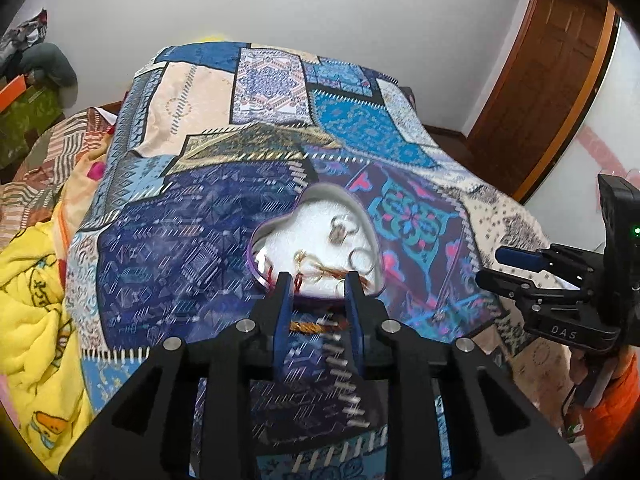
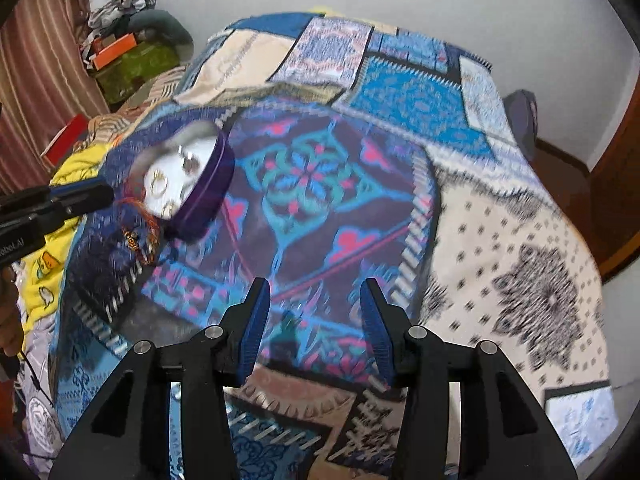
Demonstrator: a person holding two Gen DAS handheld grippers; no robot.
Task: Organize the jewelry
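A purple heart-shaped jewelry box (image 1: pixel 260 270) with white lining lies on the patchwork bedspread; it also shows in the right wrist view (image 2: pixel 208 192). Inside are silver rings (image 1: pixel 362 258), a small silver pendant (image 1: pixel 338 236) and a gold-orange thread bracelet (image 1: pixel 320 268). My left gripper (image 1: pixel 316 280) is open at the box's near rim, with an orange-gold band (image 1: pixel 316 326) lying on the cloth between its fingers. My right gripper (image 2: pixel 316 292) is open and empty above the bedspread, to the right of the box; it shows in the left wrist view (image 1: pixel 504 266).
The patchwork bedspread (image 1: pixel 200 240) covers the bed. A yellow blanket (image 1: pixel 32 300) is bunched at the left. A wooden door (image 1: pixel 552 80) stands at the right. Boxes and clothes (image 2: pixel 128 52) are piled at the far left corner.
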